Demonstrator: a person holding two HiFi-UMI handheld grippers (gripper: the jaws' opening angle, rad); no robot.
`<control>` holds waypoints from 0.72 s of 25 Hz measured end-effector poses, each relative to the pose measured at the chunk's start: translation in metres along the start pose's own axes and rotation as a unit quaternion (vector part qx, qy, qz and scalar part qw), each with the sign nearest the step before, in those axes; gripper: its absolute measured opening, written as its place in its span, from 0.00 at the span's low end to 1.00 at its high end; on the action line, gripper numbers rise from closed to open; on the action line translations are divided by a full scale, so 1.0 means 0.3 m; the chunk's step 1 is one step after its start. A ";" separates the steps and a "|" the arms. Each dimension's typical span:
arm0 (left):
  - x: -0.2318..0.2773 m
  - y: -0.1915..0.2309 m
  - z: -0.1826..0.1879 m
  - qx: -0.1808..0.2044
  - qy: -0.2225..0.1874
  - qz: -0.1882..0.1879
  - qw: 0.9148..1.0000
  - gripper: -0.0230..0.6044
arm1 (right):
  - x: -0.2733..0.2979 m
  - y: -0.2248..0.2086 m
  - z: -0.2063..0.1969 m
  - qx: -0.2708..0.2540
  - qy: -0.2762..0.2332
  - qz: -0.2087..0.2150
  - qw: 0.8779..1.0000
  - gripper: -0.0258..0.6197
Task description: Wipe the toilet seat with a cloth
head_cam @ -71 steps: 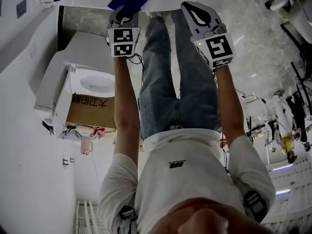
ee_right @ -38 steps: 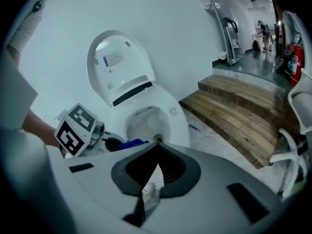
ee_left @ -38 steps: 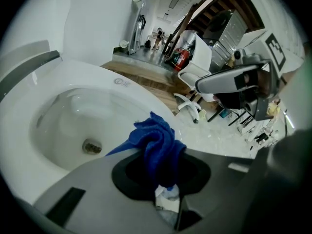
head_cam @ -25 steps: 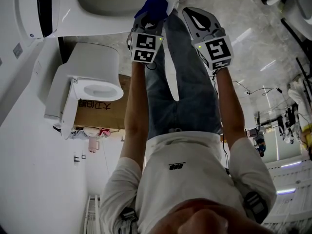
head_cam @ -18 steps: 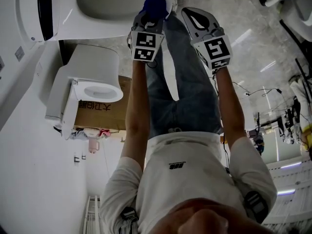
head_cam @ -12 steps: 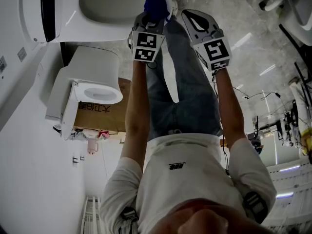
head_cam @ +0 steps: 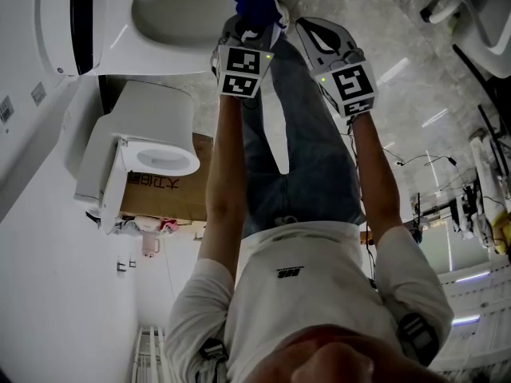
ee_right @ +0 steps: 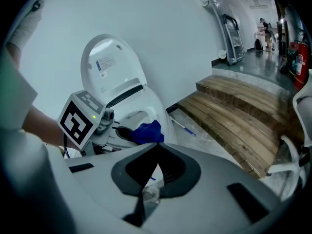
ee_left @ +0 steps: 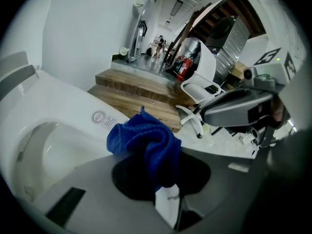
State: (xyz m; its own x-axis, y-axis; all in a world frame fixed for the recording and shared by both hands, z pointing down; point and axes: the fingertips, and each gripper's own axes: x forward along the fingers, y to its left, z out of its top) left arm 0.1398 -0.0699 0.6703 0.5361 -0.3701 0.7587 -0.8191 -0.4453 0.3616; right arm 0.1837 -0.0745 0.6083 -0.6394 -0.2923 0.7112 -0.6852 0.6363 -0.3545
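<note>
The white toilet [head_cam: 120, 22] fills the top left of the head view, its lid [ee_right: 113, 62] raised and its bowl [head_cam: 172, 6] showing. My left gripper [head_cam: 249, 24] is shut on a bunched blue cloth [head_cam: 254, 5], which it holds at the front of the seat [ee_left: 73, 123]. The left gripper view has the cloth [ee_left: 146, 140] sticking out past the jaws over the seat's rim. Just to its right, my right gripper [head_cam: 310, 26] hangs over the floor, shut with nothing in it. In the right gripper view, the cloth [ee_right: 146, 130] sits against the rim ahead of the left gripper [ee_right: 124, 130].
A second white toilet [head_cam: 148, 130] stands on a cardboard box [head_cam: 156, 190] by the wall at left. Wooden steps [ee_right: 243, 106] rise beyond the toilet. A white chair [ee_left: 202, 79] and a red extinguisher [ee_left: 183, 67] stand further off. The person's legs [head_cam: 303, 150] are below both grippers.
The left gripper has carried the blue cloth along to the front rim of the seat, and more of the bowl has come into view. The right gripper has stayed beside it, shut.
</note>
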 end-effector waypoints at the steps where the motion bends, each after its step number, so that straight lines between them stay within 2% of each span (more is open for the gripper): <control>1: 0.002 0.004 0.008 0.001 -0.001 -0.001 1.000 0.16 | 0.001 -0.001 0.002 -0.001 0.002 -0.001 1.000 0.03; 11: 0.011 0.099 0.096 0.008 -0.020 -0.008 1.000 0.15 | 0.032 0.015 0.058 0.006 -0.004 -0.026 1.000 0.03; 18: 0.018 0.193 0.179 0.028 -0.032 -0.008 0.999 0.15 | 0.084 0.062 0.108 0.008 -0.006 -0.027 1.000 0.03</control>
State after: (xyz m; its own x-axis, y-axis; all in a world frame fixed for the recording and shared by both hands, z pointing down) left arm 0.1062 -0.1415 0.6664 0.5615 -0.4130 0.7170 -0.7993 -0.4950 0.3408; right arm 0.1436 -0.0932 0.6000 -0.6057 -0.3346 0.7219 -0.7237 0.6087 -0.3251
